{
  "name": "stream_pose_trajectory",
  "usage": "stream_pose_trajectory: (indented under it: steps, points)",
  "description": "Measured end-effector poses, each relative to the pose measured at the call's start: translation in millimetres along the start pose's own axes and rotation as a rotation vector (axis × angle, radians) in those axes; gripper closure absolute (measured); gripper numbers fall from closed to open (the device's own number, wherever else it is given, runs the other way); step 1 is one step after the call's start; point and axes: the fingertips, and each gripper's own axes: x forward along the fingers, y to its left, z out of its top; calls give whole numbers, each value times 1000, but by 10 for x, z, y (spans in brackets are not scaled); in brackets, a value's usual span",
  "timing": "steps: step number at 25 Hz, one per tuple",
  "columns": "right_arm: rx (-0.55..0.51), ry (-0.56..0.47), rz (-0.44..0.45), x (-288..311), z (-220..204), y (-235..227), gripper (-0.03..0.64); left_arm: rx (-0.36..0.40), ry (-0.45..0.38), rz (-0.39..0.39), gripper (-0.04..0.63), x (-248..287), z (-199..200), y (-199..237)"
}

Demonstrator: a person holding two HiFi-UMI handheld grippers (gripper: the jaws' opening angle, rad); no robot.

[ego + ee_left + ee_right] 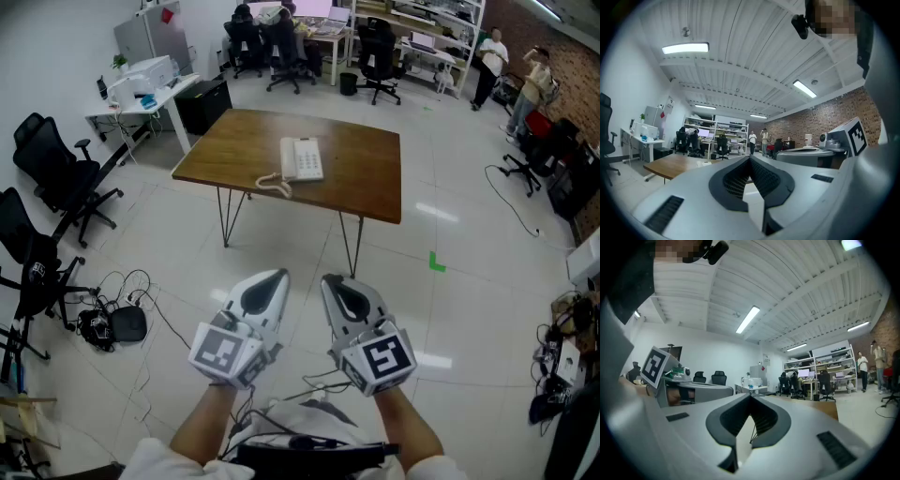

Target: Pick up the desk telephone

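the left gripper [277, 275] sits low in the middle of the head view, its jaws pressed together on nothing. the right gripper [329, 279] just beside it is clenched and empty the same way. both are held over the tiled floor [450, 309], tips toward the top of the frame. above them, well apart from both, the white telephone [302, 157] lies on a wooden table [366, 173], its curly cord [273, 186] trailing by the near edge. black chairs [56, 173] stand at the left edge, and a green mark [437, 262] shows right of centre.
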Motion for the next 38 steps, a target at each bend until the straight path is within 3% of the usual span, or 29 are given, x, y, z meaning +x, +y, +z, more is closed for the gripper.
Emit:
stream_pose_trajectory:
  steps: [17, 38]
  points:
    - [13, -4, 34, -7, -72, -629, 615, 10, 54, 14, 591, 623, -249, -251]
    - [18, 28, 26, 679, -175, -1118, 615, -8, 37, 26, 591, 1276, -432, 284]
